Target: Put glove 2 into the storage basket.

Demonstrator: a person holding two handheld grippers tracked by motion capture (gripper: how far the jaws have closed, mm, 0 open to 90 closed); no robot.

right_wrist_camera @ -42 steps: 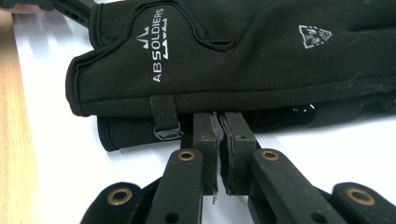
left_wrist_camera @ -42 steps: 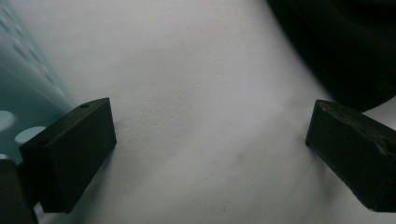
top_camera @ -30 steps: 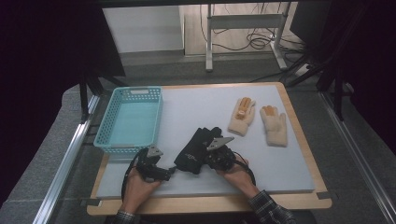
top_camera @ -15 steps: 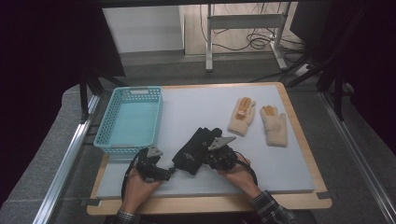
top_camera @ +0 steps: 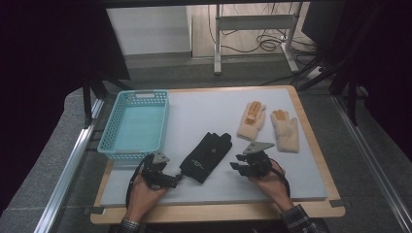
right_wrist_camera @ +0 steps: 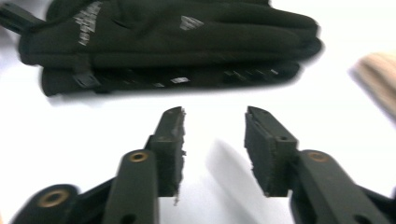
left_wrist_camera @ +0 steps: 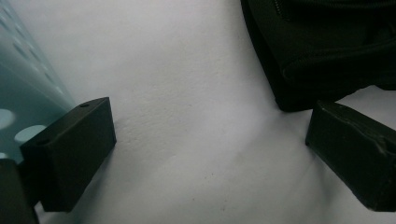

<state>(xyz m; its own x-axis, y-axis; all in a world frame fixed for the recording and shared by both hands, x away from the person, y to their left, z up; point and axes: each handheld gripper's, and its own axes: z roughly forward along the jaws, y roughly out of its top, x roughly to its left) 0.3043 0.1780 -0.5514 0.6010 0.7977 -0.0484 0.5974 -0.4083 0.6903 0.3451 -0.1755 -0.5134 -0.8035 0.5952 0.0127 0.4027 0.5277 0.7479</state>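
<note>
A pair of black gloves (top_camera: 205, 156) lies stacked on the white mat, fingers pointing away from me. My right gripper (top_camera: 236, 168) stands just right of them, apart from them. Its jaws have just been opening and nothing is between them. In the right gripper view the black gloves (right_wrist_camera: 177, 42) lie beyond the parted right gripper (right_wrist_camera: 214, 144). My left gripper (top_camera: 175, 179) rests on the mat at the gloves' cuff end. In the left gripper view the left gripper (left_wrist_camera: 210, 149) is wide open on bare mat, the black cuff (left_wrist_camera: 327, 46) just past its right jaw.
A light blue basket (top_camera: 136, 125) stands at the mat's left and shows as a blurred wall (left_wrist_camera: 23, 93) in the left gripper view. Two tan knit gloves (top_camera: 251, 120) (top_camera: 285, 130) lie at the back right. One tan glove (right_wrist_camera: 378, 79) edges the right gripper view.
My right gripper has pulled away to the right from the black gloves and its jaws have opened. The gloves now lie flat on the mat. The left gripper has stayed put.
</note>
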